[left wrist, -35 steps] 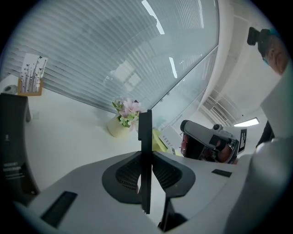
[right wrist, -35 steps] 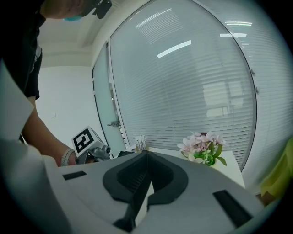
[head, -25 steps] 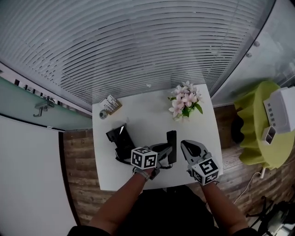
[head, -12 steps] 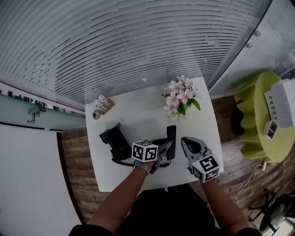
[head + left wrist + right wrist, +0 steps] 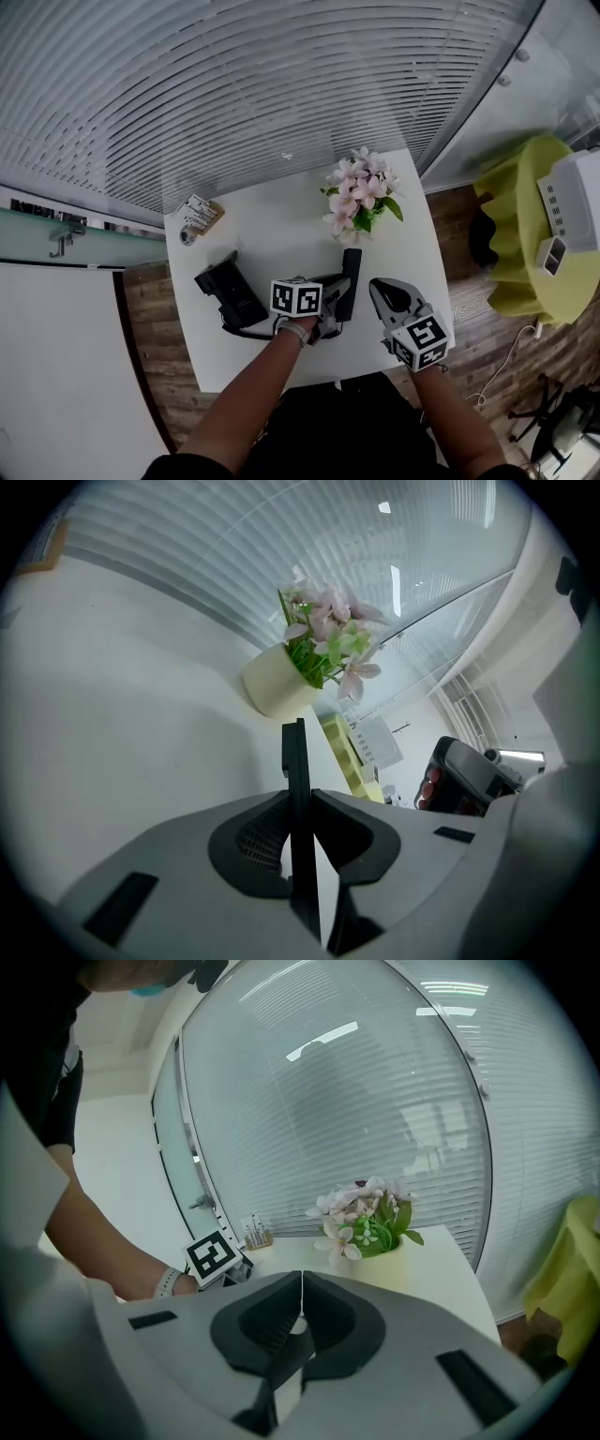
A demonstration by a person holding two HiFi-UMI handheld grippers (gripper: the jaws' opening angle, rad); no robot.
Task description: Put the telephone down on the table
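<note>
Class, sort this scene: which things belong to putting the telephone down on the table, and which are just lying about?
Belongs: black handset, clamped in the left gripper; telephone base; white table.
Lying about: potted flowers; small box; right gripper, shut and empty.

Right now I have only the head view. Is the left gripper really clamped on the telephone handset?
Observer: Yes. In the left gripper view, the left gripper pinches the thin black handset edge-on between both fingers.
Operator: And the right one?
Observer: The right gripper is shut, with nothing between its fingers.
Operator: What lies beyond the handset?
Observer: A cream flower pot stands on the table just ahead of its tip.
</note>
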